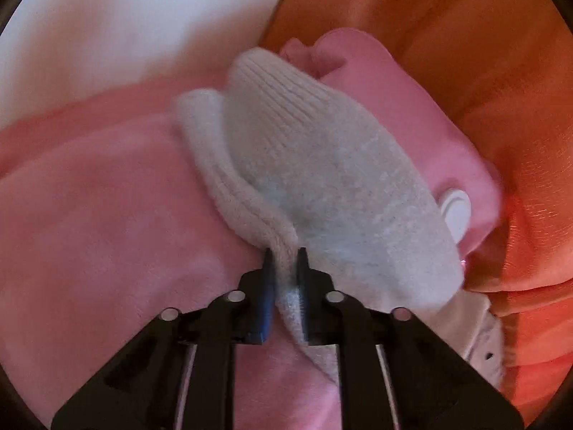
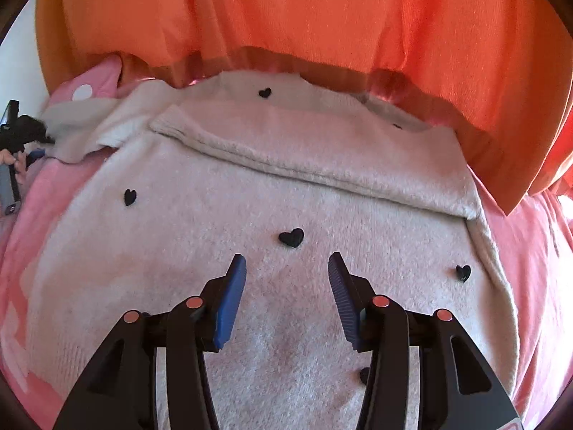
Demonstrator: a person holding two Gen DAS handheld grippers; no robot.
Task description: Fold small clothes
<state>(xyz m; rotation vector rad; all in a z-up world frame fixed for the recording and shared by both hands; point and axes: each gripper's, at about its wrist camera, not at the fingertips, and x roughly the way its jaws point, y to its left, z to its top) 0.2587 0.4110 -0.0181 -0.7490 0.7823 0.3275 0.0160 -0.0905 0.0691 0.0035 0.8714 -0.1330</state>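
Note:
A small cream knit sweater (image 2: 250,286) with black hearts (image 2: 291,237) lies flat on a pink blanket (image 2: 537,268). One sleeve (image 2: 322,157) lies folded across its upper part. My right gripper (image 2: 287,268) is open and empty, just above the sweater's middle. My left gripper (image 1: 285,261) is shut on the other cream sleeve (image 1: 322,165) and holds it lifted; the ribbed cuff points away from me. The left gripper also shows at the far left of the right wrist view (image 2: 21,132), at the sweater's sleeve end.
An orange curtain (image 2: 322,18) hangs right behind the sweater. A pink cushion with white dots (image 2: 89,86) lies at the back left, also seen in the left wrist view (image 1: 412,114). A white wall (image 1: 125,18) is beyond the blanket (image 1: 89,215).

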